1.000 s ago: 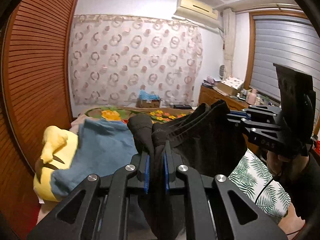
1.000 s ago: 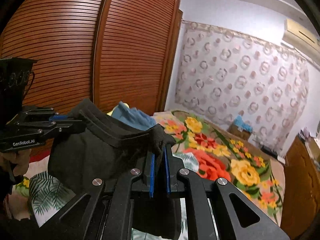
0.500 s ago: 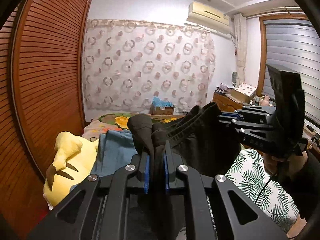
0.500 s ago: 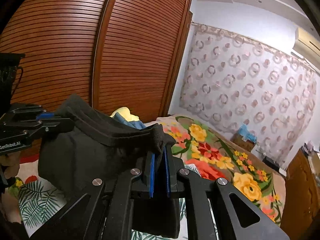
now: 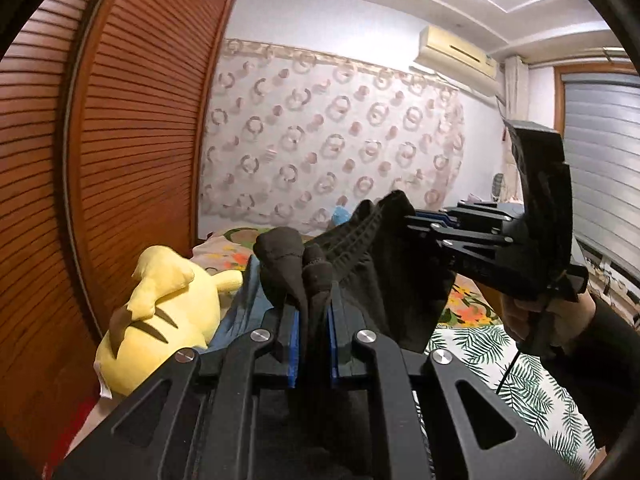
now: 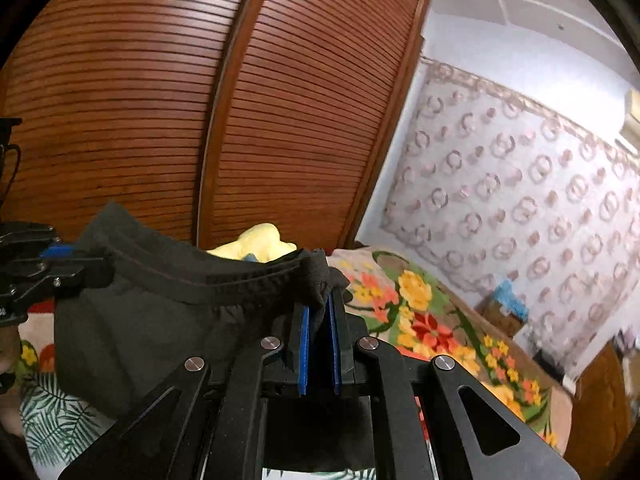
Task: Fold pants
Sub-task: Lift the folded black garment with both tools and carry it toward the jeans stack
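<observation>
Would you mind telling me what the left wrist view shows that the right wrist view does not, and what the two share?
Only the left wrist view shows the window blind, the whole yellow plush toy and the right gripper from outside, with the hand holding it.

Only the right wrist view shows the broad floral bedspread and the left gripper from outside.

Both show the black pants held up by the waistband with both grippers shut on it, the slatted wardrobe doors and the ring-patterned curtain.

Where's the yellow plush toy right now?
In the left wrist view the yellow plush toy lies lower left on the bed, beside the louvered wardrobe doors, left of the black pants.
</observation>
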`<state>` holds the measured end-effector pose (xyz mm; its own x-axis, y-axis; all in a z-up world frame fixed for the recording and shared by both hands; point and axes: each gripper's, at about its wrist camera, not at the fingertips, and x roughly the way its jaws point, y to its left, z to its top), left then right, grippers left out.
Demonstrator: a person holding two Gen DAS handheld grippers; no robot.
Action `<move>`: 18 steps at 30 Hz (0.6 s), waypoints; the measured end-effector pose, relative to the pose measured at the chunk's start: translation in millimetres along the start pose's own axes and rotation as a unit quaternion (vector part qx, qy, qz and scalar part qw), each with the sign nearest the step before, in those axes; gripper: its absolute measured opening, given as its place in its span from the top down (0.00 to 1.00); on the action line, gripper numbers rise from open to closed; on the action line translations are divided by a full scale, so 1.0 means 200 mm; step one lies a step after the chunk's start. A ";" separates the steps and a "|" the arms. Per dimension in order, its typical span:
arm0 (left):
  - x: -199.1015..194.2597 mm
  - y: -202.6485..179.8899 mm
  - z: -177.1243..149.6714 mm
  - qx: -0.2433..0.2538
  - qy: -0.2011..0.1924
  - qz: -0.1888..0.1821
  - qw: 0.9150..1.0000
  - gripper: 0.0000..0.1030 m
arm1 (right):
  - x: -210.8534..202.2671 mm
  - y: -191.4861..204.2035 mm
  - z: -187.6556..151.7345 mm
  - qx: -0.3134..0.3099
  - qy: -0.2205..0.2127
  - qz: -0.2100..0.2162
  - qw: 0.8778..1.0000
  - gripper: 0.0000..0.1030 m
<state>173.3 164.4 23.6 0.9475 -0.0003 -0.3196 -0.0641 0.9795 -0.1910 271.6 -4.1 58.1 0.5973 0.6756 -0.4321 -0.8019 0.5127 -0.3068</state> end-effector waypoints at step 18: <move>0.03 0.10 -0.15 -0.045 0.040 0.054 0.997 0.88 | 0.30 -0.04 0.01 -0.026 0.037 0.059 0.997 0.92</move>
<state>168.6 177.8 -10.9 0.9054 0.0848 -0.4160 -0.1961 0.9526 -0.2325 313.5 33.9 35.7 0.4979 0.6876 -0.5285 -0.8672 0.4028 -0.2928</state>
